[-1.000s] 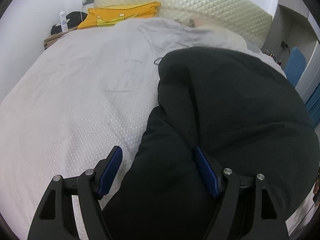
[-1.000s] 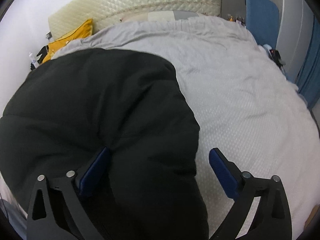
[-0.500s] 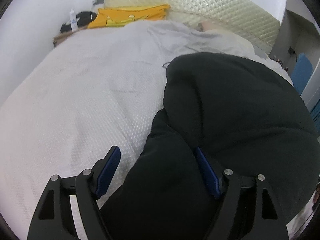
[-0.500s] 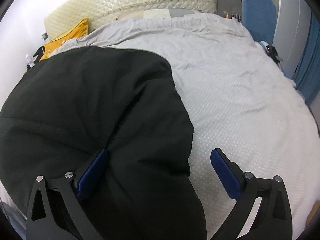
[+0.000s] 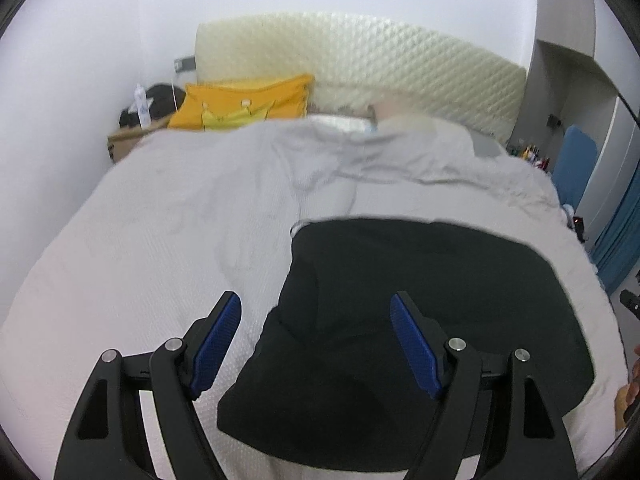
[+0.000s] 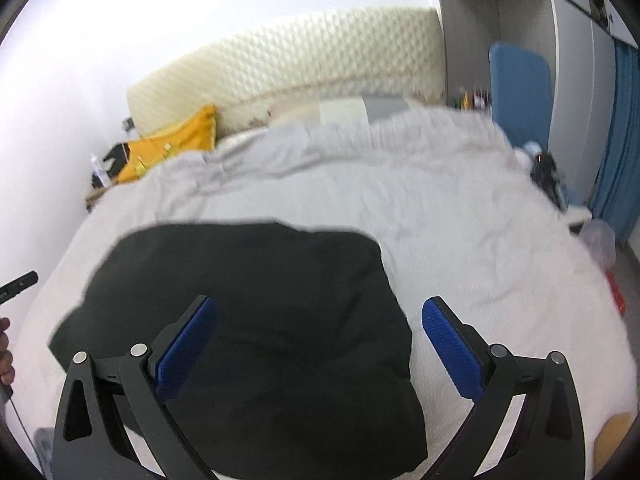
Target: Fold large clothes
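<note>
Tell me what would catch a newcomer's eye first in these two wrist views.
The big black garment, a dark folded bundle on the pale grey bedspread, fills the near middle of both views. Both grippers, left gripper and right gripper, hang open above it, blue fingers spread. Behind, a yellow pillow leans against the quilted cream headboard.

A large black garment (image 5: 420,304) lies folded into a thick, puffy, roughly rectangular bundle on the near part of the bed (image 5: 160,232); its far edge runs nearly straight, and soft creases cross its top surface
</note>
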